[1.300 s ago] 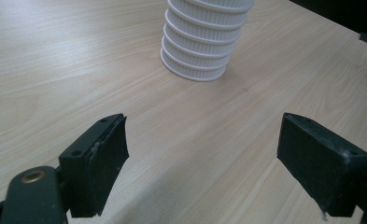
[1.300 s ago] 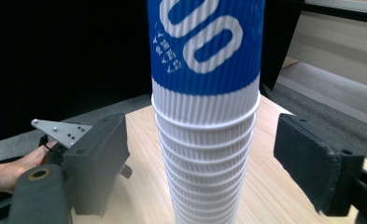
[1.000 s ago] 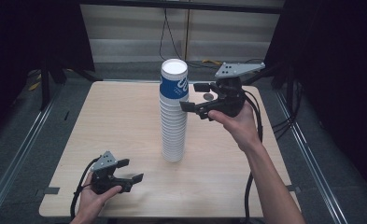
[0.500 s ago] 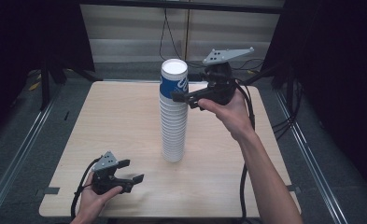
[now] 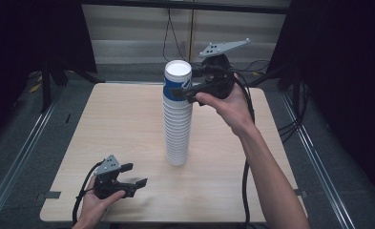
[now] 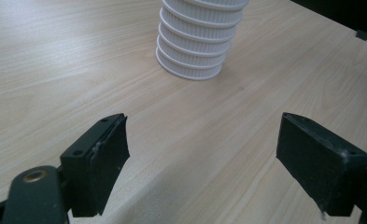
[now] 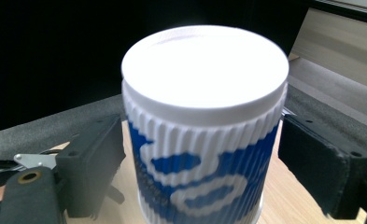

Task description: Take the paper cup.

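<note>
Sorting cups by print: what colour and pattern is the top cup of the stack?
Blue with white swirls on a ribbed wall, white base on top: the upside-down top paper cup; clearest in the right gripper view.

A lab: bare wooden table [image 5: 128, 119], black curtains [image 5: 338, 71], trailing cables [image 5: 171, 33].

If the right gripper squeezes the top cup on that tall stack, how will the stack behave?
The cup stack is tall on a narrow base, so a sideways nudge near the top would probably tip it. The top cup looks like ribbed paper, likely light and crushable. The right gripper has open jaws on either side of it.
</note>
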`<state>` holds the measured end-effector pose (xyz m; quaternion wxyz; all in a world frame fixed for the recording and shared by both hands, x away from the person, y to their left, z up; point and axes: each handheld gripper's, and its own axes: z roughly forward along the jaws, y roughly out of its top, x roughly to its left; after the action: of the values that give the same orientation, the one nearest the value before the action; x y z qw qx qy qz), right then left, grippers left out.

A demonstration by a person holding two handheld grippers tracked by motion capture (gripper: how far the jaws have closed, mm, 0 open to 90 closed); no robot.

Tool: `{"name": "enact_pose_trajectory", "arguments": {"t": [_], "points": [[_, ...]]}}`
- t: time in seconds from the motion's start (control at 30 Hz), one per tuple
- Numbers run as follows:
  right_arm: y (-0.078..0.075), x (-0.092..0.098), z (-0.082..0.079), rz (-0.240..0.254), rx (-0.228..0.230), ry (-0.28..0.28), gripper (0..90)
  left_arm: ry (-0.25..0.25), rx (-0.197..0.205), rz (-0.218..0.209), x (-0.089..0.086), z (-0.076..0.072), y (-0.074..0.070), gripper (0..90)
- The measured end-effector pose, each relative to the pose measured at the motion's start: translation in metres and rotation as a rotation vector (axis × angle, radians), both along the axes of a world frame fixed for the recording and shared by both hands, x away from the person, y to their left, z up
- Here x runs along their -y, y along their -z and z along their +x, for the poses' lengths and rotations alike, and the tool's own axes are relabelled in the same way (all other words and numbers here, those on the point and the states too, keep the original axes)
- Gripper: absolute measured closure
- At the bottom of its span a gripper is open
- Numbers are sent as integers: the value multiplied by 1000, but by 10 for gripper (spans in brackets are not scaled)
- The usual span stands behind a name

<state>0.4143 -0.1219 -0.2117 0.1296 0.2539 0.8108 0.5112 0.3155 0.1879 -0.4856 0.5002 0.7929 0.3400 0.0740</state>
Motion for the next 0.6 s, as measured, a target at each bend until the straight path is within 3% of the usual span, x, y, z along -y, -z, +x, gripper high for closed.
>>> {"name": "enact_pose_trajectory", "arguments": {"t": [0.13,0.6], "points": [[-2,-4,2,-10,15,4,183,8,4,8,1,0,0,168],[-2,-10,10,-8,-11,-13,197,11,1,12,2,0,1,168]]}}
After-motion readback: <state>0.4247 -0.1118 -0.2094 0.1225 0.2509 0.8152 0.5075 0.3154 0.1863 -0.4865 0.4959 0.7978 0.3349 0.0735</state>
